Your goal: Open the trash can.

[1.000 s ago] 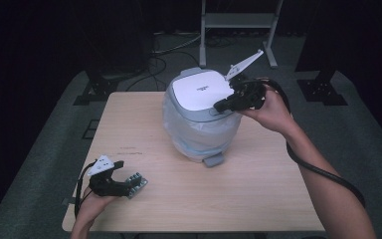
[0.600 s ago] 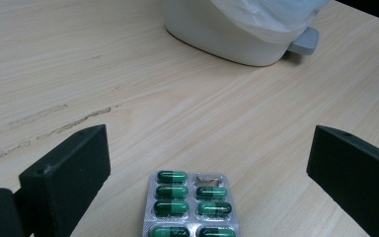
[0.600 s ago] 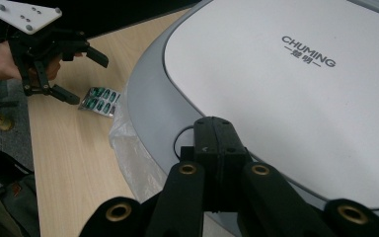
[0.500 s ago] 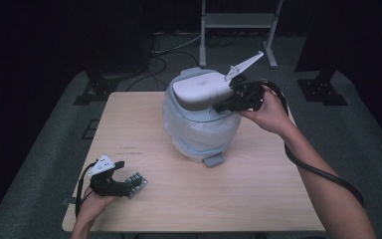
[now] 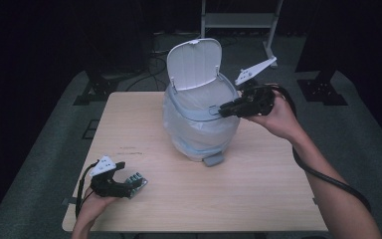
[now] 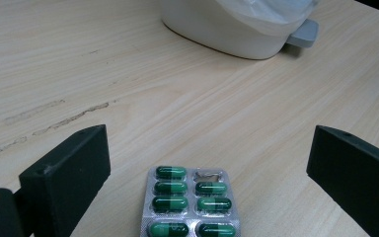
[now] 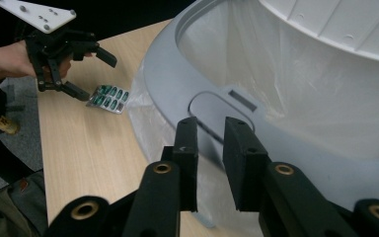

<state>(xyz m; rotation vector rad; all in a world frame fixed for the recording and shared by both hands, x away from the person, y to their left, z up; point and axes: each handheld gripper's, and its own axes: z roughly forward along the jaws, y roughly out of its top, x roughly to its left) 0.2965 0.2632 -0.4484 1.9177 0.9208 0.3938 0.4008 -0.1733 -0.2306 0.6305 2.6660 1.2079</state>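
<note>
Jaws first: our left gripper [image 5: 129, 185], at seven o'clock on the desk [image 5: 258, 189], has its jaws spread wide, released, with the blister pack [image 6: 190, 205] of green capsules lying flat on the wood between them; neither jaw touches it in the left gripper view. Our right gripper [image 5: 224, 110], at one o'clock, holds its jaws nearly together with a narrow gap between them, grasping nothing, their tips just beside the front rim of the bin [image 5: 199, 134].

Largest on the desk is that white pedal bin, standing at twelve o'clock of centre, lined with a clear bag [image 7: 296, 84]. Its lid [image 5: 195, 62] stands raised, tilted back toward twelve o'clock. A grey pedal [image 5: 213, 160] juts from the base at six o'clock. One pocket of the blister pack looks torn open.
</note>
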